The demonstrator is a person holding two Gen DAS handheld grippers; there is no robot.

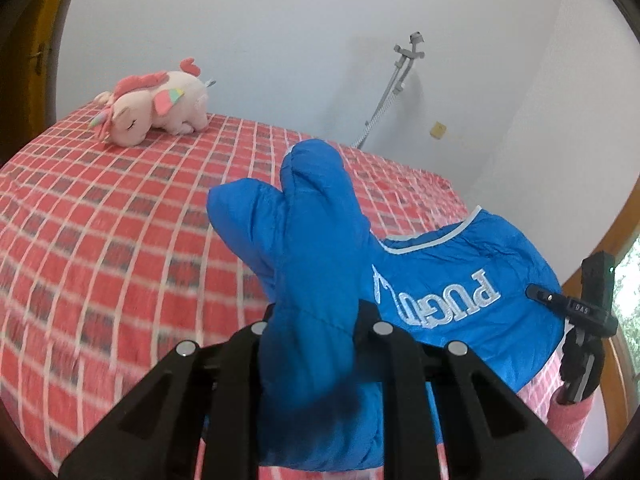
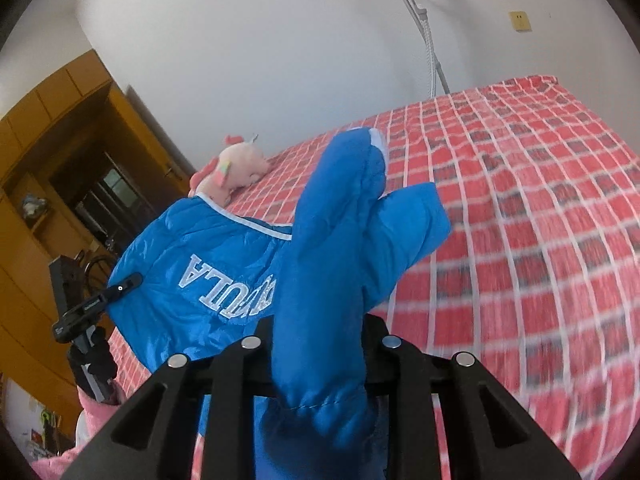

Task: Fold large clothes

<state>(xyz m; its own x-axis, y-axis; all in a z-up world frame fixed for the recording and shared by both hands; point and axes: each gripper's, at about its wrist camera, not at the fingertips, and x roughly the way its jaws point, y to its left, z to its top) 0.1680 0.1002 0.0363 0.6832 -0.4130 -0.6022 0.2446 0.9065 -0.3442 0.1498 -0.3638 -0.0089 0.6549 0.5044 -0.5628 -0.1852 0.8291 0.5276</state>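
Note:
A blue puffy jacket (image 1: 460, 264) with white lettering hangs stretched between my two grippers above the bed. In the left wrist view my left gripper (image 1: 316, 316) is shut on a thick bunch of the blue fabric, which covers the fingertips and sticks up like a sleeve. My right gripper (image 1: 538, 293) shows at the right edge, clamped on the jacket's far side. In the right wrist view my right gripper (image 2: 320, 328) is likewise shut on a bunch of the jacket (image 2: 192, 240), and the left gripper (image 2: 128, 282) pinches its other end at the left.
The bed (image 1: 120, 240) has a red checked cover. A pink plush unicorn (image 1: 156, 108) lies at its far side by the white wall. A grey stand with a hose (image 1: 396, 84) leans on the wall. A wooden wardrobe (image 2: 52, 152) stands at the left. A gloved hand with a pink sleeve (image 1: 576, 408) holds the right gripper.

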